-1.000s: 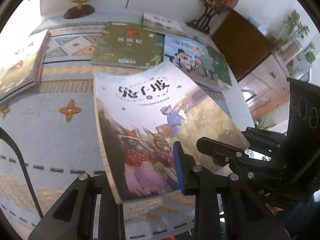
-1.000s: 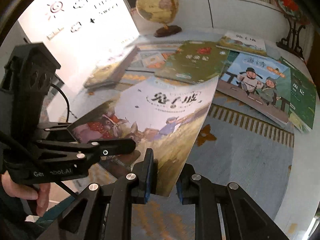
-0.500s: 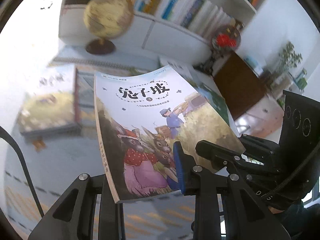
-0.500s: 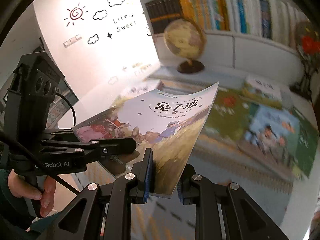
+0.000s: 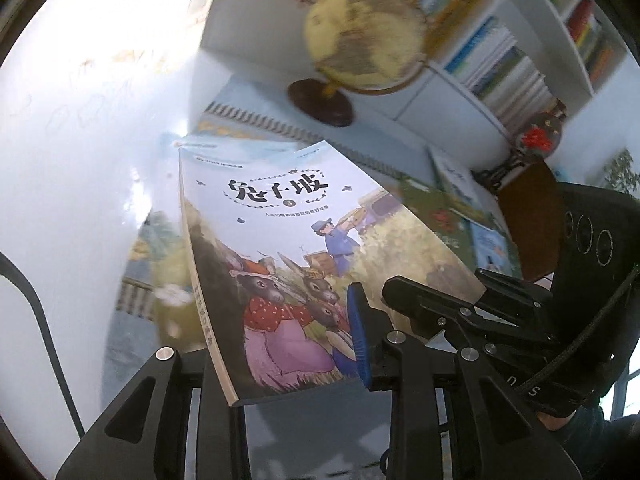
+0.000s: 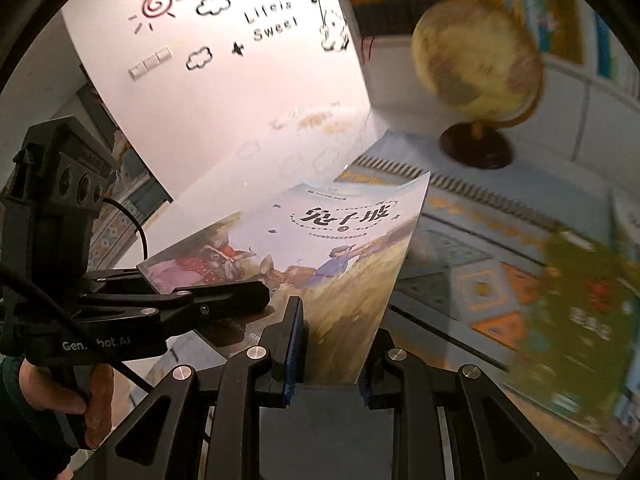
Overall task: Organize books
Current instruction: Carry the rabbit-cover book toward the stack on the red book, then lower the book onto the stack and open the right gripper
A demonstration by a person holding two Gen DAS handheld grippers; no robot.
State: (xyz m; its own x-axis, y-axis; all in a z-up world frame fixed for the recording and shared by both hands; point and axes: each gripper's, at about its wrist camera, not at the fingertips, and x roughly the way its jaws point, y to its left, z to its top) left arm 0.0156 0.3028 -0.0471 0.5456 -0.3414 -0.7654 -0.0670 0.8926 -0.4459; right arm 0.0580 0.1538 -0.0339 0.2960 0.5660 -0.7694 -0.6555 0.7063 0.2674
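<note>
**Rabbit book held in the air by both grippers**

I have the left gripper (image 5: 296,344) and right gripper (image 6: 326,352) each clamped on the rabbit book's (image 5: 304,256) near edge, holding it tilted above the patterned tablecloth (image 6: 460,272), near the globe (image 5: 364,40).

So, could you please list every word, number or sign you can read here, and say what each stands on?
"兔子坡": title on the held book
"3": in a dot under that title
Small line below the title: too small to read
"Life is Sweet": wall lettering, beside sun and cloud drawings
"Gen...bot.AI": partly hidden, on the left tongs
Green book: title blurred
Shelf book spines: blurred
</note>
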